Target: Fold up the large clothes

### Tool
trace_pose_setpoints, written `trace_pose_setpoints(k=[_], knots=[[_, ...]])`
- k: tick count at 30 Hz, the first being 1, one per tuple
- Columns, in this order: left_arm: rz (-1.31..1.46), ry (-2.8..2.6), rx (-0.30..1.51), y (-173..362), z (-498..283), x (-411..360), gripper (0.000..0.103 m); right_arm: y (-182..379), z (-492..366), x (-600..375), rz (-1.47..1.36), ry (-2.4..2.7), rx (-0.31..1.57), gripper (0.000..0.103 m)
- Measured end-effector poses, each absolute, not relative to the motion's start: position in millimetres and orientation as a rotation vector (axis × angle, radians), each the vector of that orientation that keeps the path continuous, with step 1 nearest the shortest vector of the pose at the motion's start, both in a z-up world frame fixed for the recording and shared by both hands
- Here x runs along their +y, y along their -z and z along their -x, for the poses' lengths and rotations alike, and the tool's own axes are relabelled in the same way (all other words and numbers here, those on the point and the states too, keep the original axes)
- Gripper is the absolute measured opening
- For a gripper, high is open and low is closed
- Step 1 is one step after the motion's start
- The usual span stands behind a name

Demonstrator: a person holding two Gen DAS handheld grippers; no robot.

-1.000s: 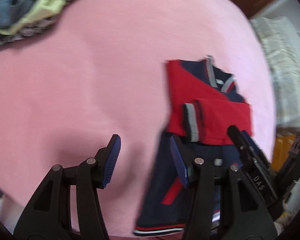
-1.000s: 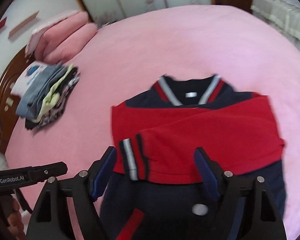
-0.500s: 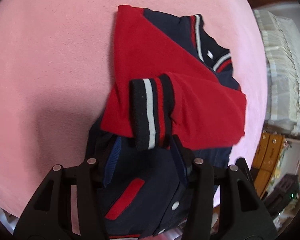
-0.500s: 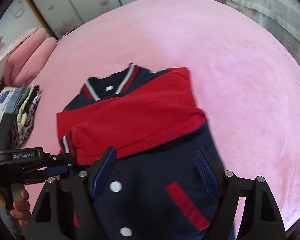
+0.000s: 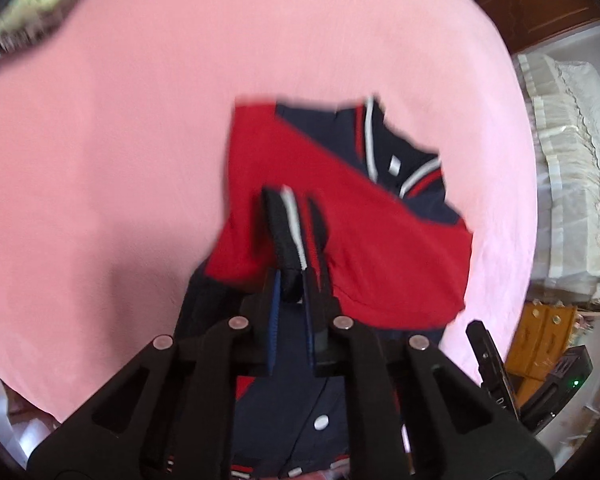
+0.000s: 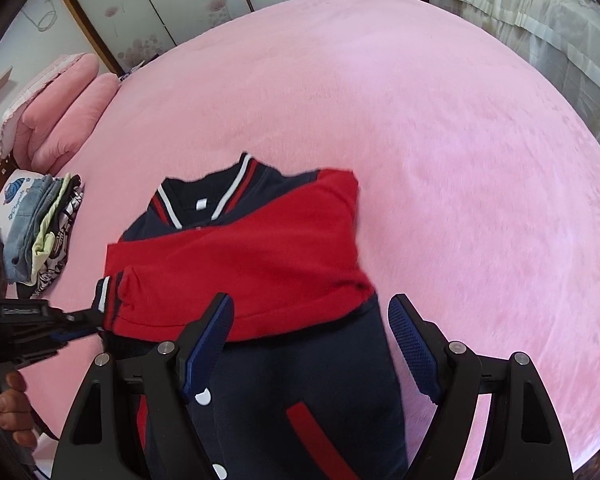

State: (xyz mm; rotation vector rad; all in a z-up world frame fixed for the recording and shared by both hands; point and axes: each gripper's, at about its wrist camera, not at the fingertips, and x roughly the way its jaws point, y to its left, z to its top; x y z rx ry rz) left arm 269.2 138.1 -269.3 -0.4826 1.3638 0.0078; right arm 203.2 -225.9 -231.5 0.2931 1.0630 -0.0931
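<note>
A navy jacket [image 6: 308, 376] with red sleeves [image 6: 260, 256] folded across its chest lies on the pink bed [image 6: 420, 120], collar away from me. My left gripper [image 5: 291, 292] has its jaws closing on the striped cuff [image 5: 288, 232] of the upper sleeve, and the pads pinch it. The right wrist view shows that same left gripper [image 6: 80, 322] at the jacket's left edge, on the cuff [image 6: 106, 296]. My right gripper [image 6: 310, 304] hangs open over the jacket's lower right part, with nothing between its fingers.
A stack of folded clothes [image 6: 40, 232] lies left of the jacket, with pink pillows [image 6: 60, 120] behind it. A person's hand [image 6: 12, 412] holds the left tool. White lace fabric [image 5: 568, 160] and wooden furniture stand beyond the bed's right side.
My left gripper moved right onto the jacket and its jaws came together on the striped cuff, lifting it. My right gripper slid toward the jacket's right side, still open.
</note>
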Motion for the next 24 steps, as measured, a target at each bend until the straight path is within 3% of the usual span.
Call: trace_pose_setpoints(k=[6, 7, 11, 12, 15, 19, 24], knots=[[0.322, -0.086, 1.310, 260, -289, 147, 0.007, 230, -220, -232, -0.306, 0.028, 1.040, 0.076], [0.341, -0.076, 1.347, 267, -292, 150, 0.007, 231, -223, -232, -0.304, 0.020, 1.041, 0.072], [0.408, -0.025, 1.417, 285, -291, 151, 0.007, 242, -231, -230, -0.323, -0.007, 1.081, 0.034], [0.410, -0.021, 1.427, 289, -291, 151, 0.007, 247, -233, -229, -0.322, -0.018, 1.099, 0.030], [0.448, -0.014, 1.468, 307, -293, 148, 0.010, 266, -240, -224, -0.266, -0.010, 1.182, 0.024], [0.508, 0.008, 1.502, 331, -295, 145, 0.035, 275, -240, -223, -0.263, -0.006, 1.206, 0.023], [0.472, 0.012, 1.497, 347, -304, 136, 0.037, 281, -235, -225, -0.282, -0.008, 1.205, 0.024]])
